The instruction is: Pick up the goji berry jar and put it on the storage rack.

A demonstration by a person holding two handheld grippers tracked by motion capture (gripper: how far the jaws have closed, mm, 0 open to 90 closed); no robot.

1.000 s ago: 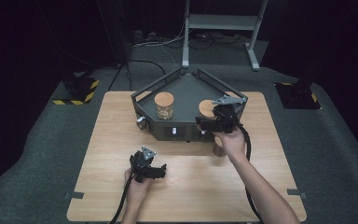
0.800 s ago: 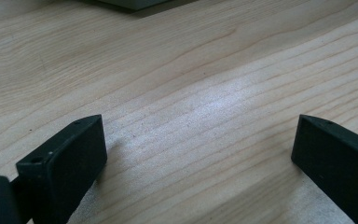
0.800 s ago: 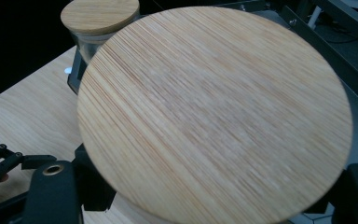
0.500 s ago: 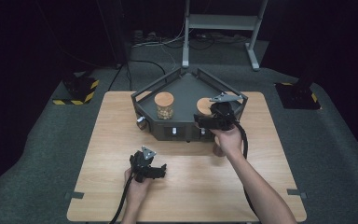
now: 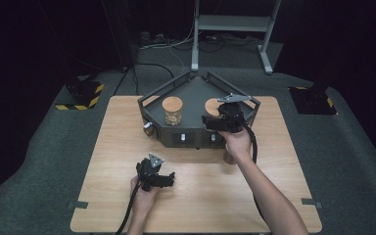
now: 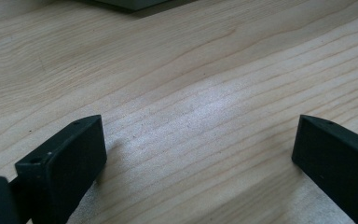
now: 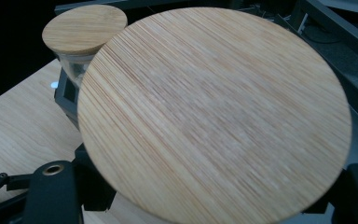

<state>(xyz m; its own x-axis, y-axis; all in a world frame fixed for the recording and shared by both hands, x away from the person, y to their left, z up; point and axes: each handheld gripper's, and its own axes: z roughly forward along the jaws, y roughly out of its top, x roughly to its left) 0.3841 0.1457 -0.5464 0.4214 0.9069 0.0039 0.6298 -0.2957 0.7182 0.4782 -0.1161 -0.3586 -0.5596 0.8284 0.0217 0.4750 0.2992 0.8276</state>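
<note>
A glass jar with a round wooden lid (image 5: pixel 211 106) is at the right side of the dark grey tray (image 5: pixel 192 90). My right gripper (image 5: pixel 209 120) reaches it from the right and is shut on it below the lid. In the right gripper view the lid (image 7: pixel 214 112) is large and tilted, and one black finger (image 7: pixel 51 186) shows under its edge. A second lidded jar (image 5: pixel 172 111) with tan contents stands on the tray's left side, its lid (image 7: pixel 85 28) visible behind. My left gripper (image 5: pixel 166 180) rests low over the table, open, with bare wood between its fingers (image 6: pixel 70 158).
The tray has raised rails, a knob (image 5: pixel 148 129) and buttons on its front face. It sits at the far middle of the wooden table (image 5: pixel 103 147). A metal stand (image 5: pixel 235 24) and a yellow-black striped block (image 5: pixel 81 95) are on the floor beyond.
My right gripper has shifted slightly left with the jar. The left gripper has stayed where it was.
</note>
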